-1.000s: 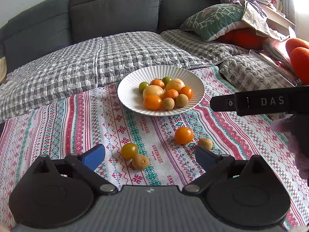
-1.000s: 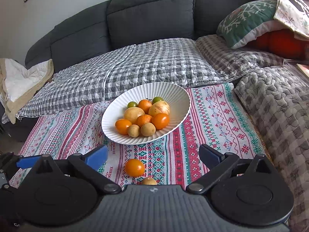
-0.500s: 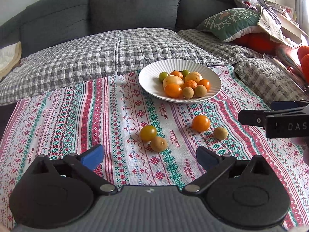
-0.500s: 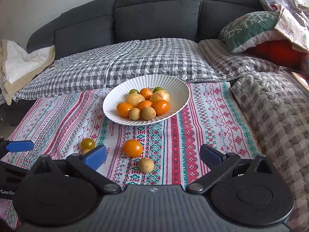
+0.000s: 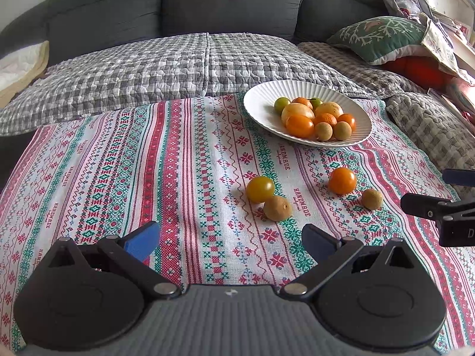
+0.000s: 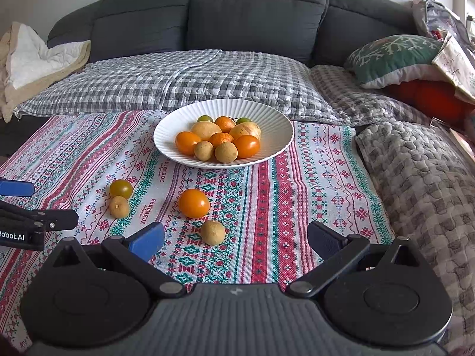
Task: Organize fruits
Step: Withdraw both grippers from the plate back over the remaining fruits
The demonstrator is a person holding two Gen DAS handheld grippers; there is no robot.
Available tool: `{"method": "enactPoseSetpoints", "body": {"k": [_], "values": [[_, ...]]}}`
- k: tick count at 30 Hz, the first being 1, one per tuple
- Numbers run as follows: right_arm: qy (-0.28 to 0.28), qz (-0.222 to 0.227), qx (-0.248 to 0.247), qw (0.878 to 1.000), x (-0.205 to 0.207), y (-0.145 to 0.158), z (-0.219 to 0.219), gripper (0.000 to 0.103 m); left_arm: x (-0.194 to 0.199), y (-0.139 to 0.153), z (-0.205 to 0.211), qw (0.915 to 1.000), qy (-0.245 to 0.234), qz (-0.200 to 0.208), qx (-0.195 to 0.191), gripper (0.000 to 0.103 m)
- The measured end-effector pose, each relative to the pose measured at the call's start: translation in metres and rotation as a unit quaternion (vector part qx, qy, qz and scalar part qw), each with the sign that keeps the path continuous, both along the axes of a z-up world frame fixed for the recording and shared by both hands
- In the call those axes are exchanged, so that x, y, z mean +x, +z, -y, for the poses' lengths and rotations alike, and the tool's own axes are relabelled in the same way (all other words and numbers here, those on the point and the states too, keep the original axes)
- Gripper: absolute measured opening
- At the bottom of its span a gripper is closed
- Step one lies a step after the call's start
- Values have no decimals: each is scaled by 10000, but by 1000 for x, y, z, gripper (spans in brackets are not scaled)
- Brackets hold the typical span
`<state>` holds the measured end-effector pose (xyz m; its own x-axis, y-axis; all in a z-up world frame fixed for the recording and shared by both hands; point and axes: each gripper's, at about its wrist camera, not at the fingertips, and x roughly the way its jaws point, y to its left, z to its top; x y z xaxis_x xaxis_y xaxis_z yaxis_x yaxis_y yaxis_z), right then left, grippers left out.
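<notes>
A white ribbed plate [image 5: 261, 101] [image 6: 276, 124] holds several orange, yellow, green and brown fruits. On the patterned cloth lie loose fruits: a yellow-green tomato [image 5: 260, 189] [image 6: 121, 189], a brown longan [image 5: 277, 207] [image 6: 119, 206], an orange tomato [image 5: 342, 180] [image 6: 194, 203] and another longan [image 5: 372, 199] [image 6: 213, 232]. My left gripper [image 5: 230, 241] is open and empty, short of the left pair. My right gripper [image 6: 236, 238] is open and empty, just before the nearer longan.
The striped cloth [image 6: 297, 184] covers a low table. Behind it is a grey sofa [image 6: 252, 14] with a checked quilt [image 5: 148, 59]. A green cushion [image 6: 392, 56] and a quilted cover [image 6: 430, 178] lie to the right. A cream blanket [image 6: 29, 59] lies at far left.
Both grippers have pulled back and swung, so the plate looks farther away and all the loose fruits have come into the right wrist view. Both stay open and empty.
</notes>
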<state>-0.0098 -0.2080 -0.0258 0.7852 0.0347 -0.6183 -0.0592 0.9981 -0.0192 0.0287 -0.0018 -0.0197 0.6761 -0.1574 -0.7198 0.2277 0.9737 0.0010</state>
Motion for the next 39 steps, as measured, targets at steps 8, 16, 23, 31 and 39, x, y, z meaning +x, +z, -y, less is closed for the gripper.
{"method": "enactPoseSetpoints", "body": {"k": [8, 16, 23, 31, 39], "values": [[154, -212, 66, 9996, 2, -11, 1, 103, 6, -12, -4, 10000, 42, 57, -37, 94], [289, -591, -154, 9977, 13, -31, -7, 103, 13, -30, 8, 9997, -103, -58, 198, 94], [321, -707, -241, 9967, 24, -37, -14, 103, 21, -42, 15, 9995, -51, -158, 274, 94], [367, -682, -79, 9970, 33, -45, -11, 103, 22, -43, 22, 9998, -17, -30, 198, 94], [244, -565, 81, 9981, 36, -41, -7, 81, 20, -44, 25, 9999, -50, 26, 164, 94]]}}
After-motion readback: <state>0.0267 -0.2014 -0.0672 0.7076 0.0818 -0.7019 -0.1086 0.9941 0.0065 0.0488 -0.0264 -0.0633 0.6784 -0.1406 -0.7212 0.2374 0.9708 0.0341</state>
